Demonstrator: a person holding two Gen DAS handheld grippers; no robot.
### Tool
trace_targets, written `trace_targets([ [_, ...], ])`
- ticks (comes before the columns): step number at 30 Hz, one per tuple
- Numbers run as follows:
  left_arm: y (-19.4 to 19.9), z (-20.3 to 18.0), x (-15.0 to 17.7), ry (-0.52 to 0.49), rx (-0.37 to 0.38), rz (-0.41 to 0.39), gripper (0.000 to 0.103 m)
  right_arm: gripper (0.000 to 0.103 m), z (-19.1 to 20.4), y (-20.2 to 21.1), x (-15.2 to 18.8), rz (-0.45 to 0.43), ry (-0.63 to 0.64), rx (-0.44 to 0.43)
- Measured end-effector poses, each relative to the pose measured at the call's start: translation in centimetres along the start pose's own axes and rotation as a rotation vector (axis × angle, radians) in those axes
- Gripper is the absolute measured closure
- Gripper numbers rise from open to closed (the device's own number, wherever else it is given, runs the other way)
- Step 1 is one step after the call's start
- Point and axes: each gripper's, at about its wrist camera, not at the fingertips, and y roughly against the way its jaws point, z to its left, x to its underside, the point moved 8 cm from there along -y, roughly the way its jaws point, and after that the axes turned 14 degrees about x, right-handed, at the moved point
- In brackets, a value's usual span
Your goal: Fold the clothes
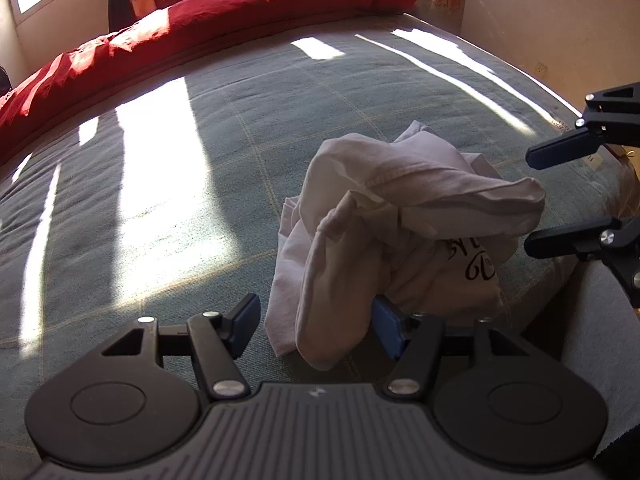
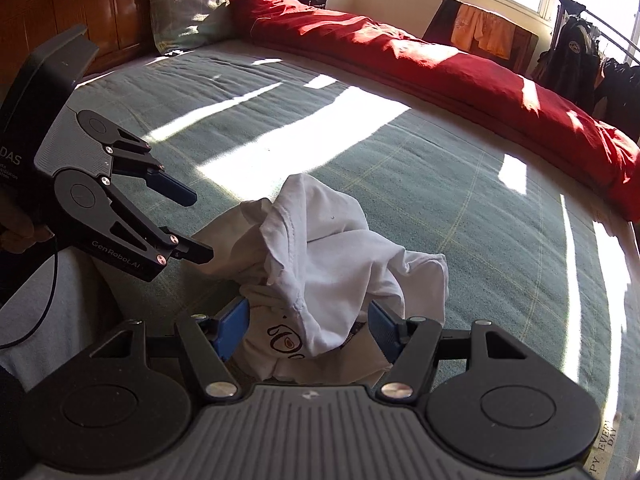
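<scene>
Both tongs, left [image 1: 316, 330] and right [image 2: 308, 330], spread around crumpled white shirt [image 1: 400, 216] on bed [image 1: 240, 140]; pillow [image 2: 196, 12] seen from right wrist only.

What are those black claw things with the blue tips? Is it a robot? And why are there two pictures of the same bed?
It is not a robot. A person holds one grabbing tool in each hand, and each tool has a little camera that looks out along its two blue-tipped fingers. So one picture comes from the left tool and the other from the right tool. Each camera also catches the other tool off to the side.

Both look at a bed with a grey-green checked cover. On it lies a crumpled white T-shirt with dark curly writing. A long red rolled-up duvet lies along the far edge, with a grey-green pillow at the head.

Both tools are open, close to the shirt. Nothing is held yet.
</scene>
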Motion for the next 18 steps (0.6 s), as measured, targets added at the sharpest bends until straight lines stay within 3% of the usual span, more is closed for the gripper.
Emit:
trace_targets([
  [3, -0.6, 0.4, -0.1, 0.009, 0.000, 0.008, 0.042, 0.046, 0.5, -0.7, 0.0, 0.009, 0.040, -0.010],
  [6, -1.3, 0.9, -0.1, 0.018, 0.001, 0.015, 0.042, 0.065, 1.0, -1.4, 0.0, 0.018, 0.079, -0.019],
  [8, -1.6, 1.0, -0.2, 0.022, 0.014, 0.015, 0.042, 0.091, 1.4, -2.4, 0.2, 0.043, 0.102, -0.015],
  [9, -1.7, 1.0, -0.2, 0.022, 0.020, 0.013, 0.042, 0.095, 1.4, -2.8, 0.3, 0.054, 0.107, -0.010],
  [18, -2.7, 1.8, -1.2, -0.022, 0.074, -0.031, 0.042, 0.095, -0.9, -1.6, -1.6, 0.016, 0.063, 0.013],
])
